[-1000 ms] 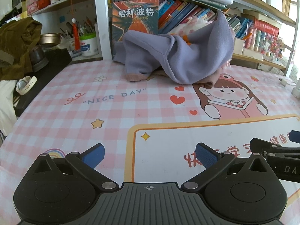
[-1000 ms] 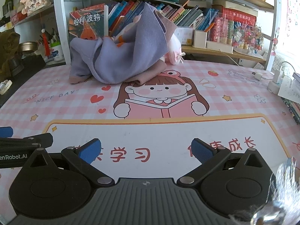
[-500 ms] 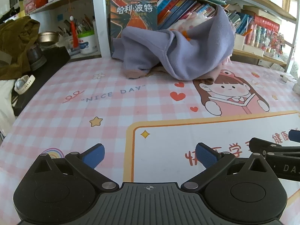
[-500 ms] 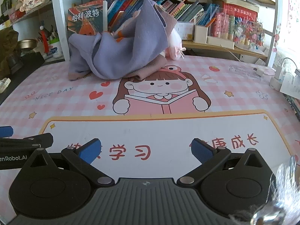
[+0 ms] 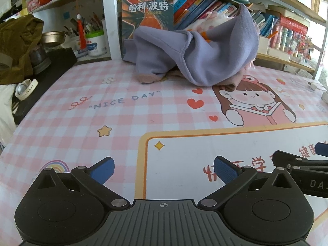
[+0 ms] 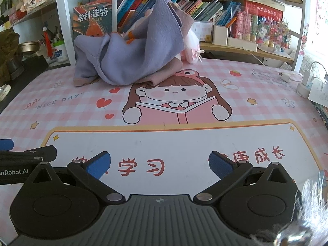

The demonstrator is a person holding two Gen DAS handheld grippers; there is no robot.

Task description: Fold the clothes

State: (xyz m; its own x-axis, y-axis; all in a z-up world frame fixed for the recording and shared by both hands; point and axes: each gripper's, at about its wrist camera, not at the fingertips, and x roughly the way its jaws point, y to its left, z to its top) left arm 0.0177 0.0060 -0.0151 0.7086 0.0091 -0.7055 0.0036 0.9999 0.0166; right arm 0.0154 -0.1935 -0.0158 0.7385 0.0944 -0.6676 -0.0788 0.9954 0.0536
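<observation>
Right now both grippers hover low over the near edge of the tabletop (image 5: 61,110), side by side and holding nothing. The left gripper (image 5: 164,169) has its blue-padded fingers (image 5: 102,171) spread wide apart over the white panel of the printed mat, close to that panel's orange border. The right gripper (image 6: 160,164) has its fingers (image 6: 220,165) spread just as wide, above the red characters printed on the same white panel. Each gripper shows at the edge of the other's view, so they sit just beside one another.

The purple garment (image 5: 205,57) lies crumpled in a heap at the far edge of the tabletop, well apart from both grippers. Part of it stands up against the row of books (image 6: 205,8) on the shelf behind, and a pinkish-brown hem pokes out underneath, touching the top of the cartoon girl printed on the mat. A large book with an orange and dark green cover (image 5: 147,18) stands upright just behind the heap's left side.
</observation>
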